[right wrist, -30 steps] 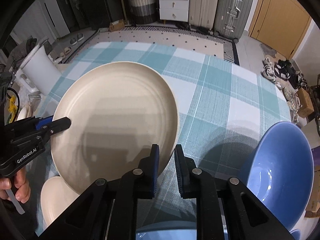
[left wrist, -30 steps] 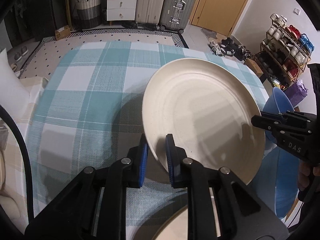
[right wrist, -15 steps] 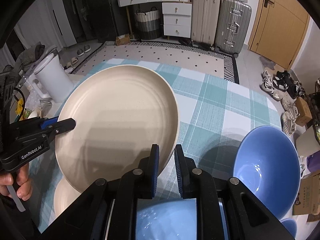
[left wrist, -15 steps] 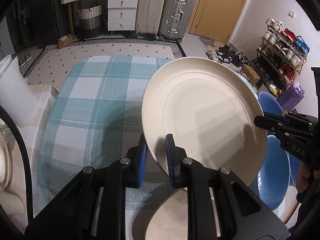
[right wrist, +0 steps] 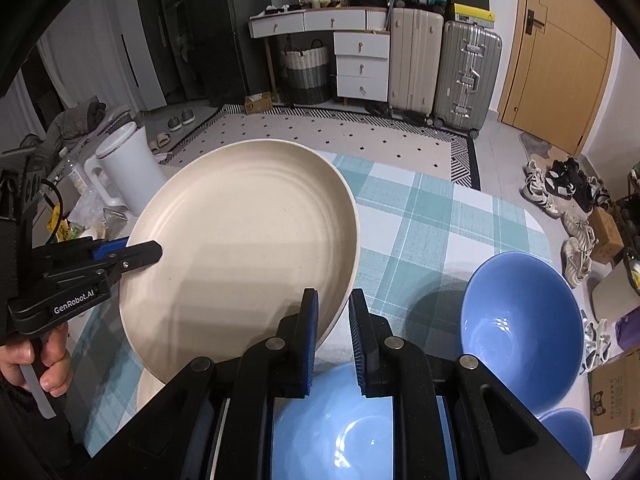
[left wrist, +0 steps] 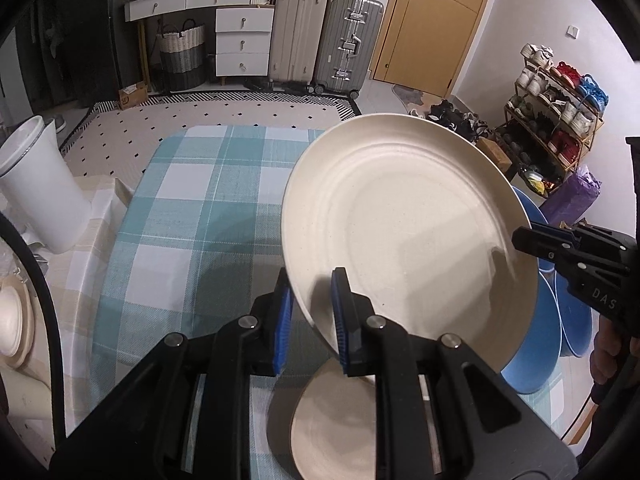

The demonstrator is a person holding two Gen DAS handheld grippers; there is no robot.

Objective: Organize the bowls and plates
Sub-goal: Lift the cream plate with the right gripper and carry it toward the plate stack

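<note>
A large cream plate (left wrist: pixel 408 240) hangs tilted above the teal checked tablecloth (left wrist: pixel 200 208). My left gripper (left wrist: pixel 310 280) is shut on its near left rim. In the same view my right gripper (left wrist: pixel 524 238) pinches the plate's right rim. The right wrist view shows the plate (right wrist: pixel 240 248) with my right gripper (right wrist: pixel 332 300) shut on its near rim and my left gripper (right wrist: pixel 156 248) clamped on its left edge. A smaller cream plate (left wrist: pixel 332 420) lies on the table right under the lifted one.
Blue bowls stand at the right of the table: a large one (right wrist: pixel 520 328), one just below my right gripper (right wrist: pixel 332 420), and a small one (right wrist: pixel 568 436). A white jug (left wrist: pixel 36 188) stands off the table's left side. A person's hand (right wrist: pixel 44 364) grips the left handle.
Both grippers have risen together with the large cream plate. The table looks farther below, and the small cream plate and the blue bowls beneath have come into view.
</note>
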